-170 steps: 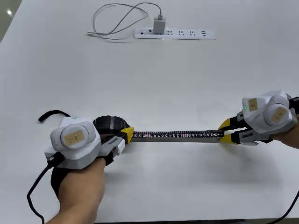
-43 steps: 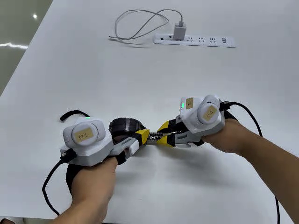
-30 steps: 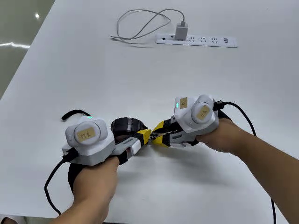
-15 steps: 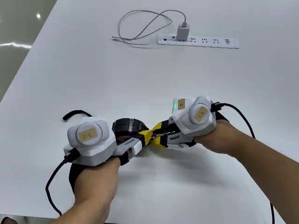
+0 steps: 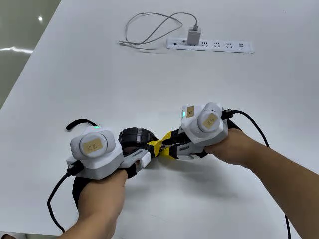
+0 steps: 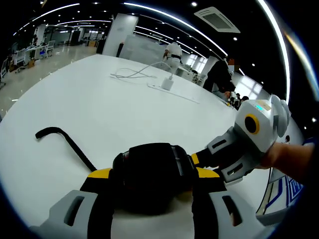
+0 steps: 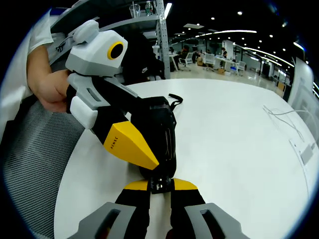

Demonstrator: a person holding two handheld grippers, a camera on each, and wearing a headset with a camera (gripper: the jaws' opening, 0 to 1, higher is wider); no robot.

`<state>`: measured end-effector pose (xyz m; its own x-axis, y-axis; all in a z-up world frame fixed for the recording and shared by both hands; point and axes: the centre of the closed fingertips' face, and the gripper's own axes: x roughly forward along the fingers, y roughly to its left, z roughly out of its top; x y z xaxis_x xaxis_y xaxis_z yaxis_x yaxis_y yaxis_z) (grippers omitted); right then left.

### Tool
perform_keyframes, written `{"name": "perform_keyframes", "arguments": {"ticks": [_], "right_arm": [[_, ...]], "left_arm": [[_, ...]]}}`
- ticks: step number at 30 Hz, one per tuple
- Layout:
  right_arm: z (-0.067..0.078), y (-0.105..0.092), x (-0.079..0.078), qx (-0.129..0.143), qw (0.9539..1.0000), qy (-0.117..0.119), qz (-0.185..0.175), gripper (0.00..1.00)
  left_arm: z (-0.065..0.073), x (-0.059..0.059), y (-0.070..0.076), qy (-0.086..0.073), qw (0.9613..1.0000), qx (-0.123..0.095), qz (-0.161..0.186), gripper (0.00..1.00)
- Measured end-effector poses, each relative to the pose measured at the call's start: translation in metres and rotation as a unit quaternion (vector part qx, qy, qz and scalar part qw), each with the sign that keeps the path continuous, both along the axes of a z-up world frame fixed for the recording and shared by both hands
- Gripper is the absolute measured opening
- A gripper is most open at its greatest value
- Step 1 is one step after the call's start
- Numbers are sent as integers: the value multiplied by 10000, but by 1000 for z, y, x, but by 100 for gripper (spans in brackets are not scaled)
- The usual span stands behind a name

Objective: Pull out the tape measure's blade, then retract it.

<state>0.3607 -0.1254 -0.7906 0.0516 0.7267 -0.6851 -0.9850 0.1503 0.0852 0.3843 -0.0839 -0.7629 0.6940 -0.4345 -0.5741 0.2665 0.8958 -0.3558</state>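
Tape measure [image 5: 134,138], black case, lies on the white table [image 5: 239,89]. L gripper [image 6: 152,181] has it clamped across the body: jaws set as wide as the case, one yellow tip touching each side. In the L gripper view the case's mouth is hidden behind its own bulk, and its lower part is cut off by the jaws.

R gripper [image 7: 160,185] comes at the tape measure from the right, its tips almost touching the L gripper's yellow tip. Its jaws are narrow, pinched on the blade tip [image 7: 160,182], a small dark bit right at the case's mouth. Hardly any blade shows, and any markings are too small to read. In the head view the yellow tips cover that spot, so the blade can't be made out there.

A black strap [image 5: 79,121] trails left from the tape measure. Its joint w/ the case is hidden behind the L gripper's body.

Far beyond the tape measure are a power strip [image 5: 209,46] w/ a charger [image 5: 193,36] plugged in and a looped cable [image 5: 149,24].
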Motion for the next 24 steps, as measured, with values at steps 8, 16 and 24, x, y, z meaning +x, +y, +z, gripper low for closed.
{"name": "perform_keyframes", "arguments": {"ticks": [8, 16, 24], "right_arm": [[0, -1, 2, -20, 10000, -21, -78, 16], [0, -2, 3, -17, 9999, -7, -117, 17], [0, -3, 3, -36, 9999, -5, -169, 18]], "left_arm": [[0, 0, 0, 17, 10000, -41, -29, 60], [0, 1, -1, 54, 9999, -120, -22, 61], [0, 0, -1, 63, 9999, -84, -56, 61]]}}
